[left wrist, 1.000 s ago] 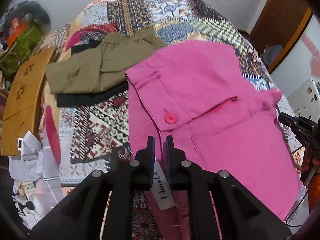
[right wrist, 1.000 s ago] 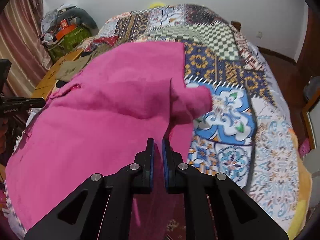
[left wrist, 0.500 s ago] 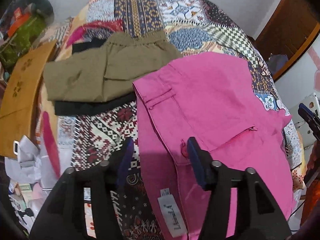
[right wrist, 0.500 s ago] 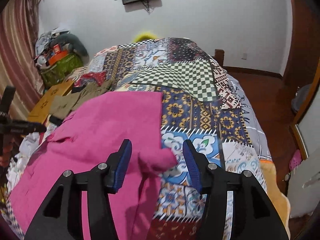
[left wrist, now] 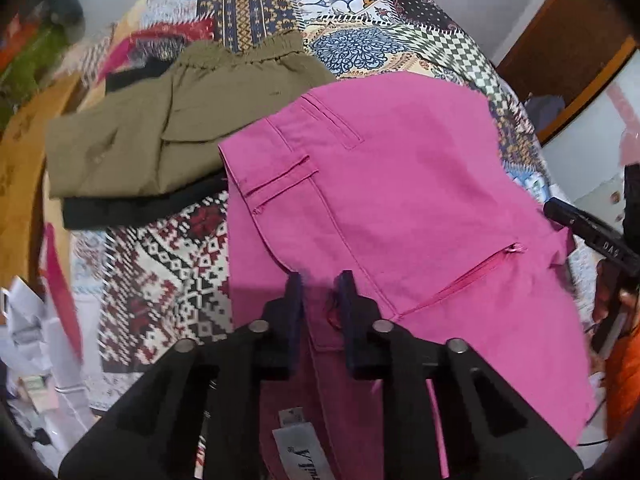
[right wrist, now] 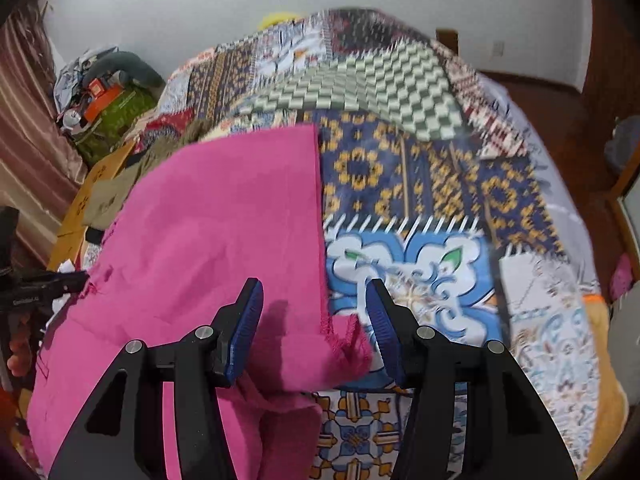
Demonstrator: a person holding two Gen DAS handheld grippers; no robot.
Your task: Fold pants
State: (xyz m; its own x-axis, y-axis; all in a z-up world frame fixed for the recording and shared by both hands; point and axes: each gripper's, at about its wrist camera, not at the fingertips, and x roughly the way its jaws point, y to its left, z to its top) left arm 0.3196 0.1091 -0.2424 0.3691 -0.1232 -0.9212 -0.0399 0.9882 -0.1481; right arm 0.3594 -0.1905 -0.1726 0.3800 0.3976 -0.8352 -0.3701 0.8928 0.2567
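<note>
Pink pants on patchwork bedspread, left gripper narrowed around waistband fabric, right gripper wide open over frayed hem.

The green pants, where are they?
In the left wrist view the green pants lie folded at upper left on the quilt, atop a black garment, touching the pink pants.

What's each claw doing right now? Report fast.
Left claw: nearly closed, straddling the pink pants by the fly; grip unclear.
Right claw: open, holding nothing, over the pants' frayed hem.
</note>
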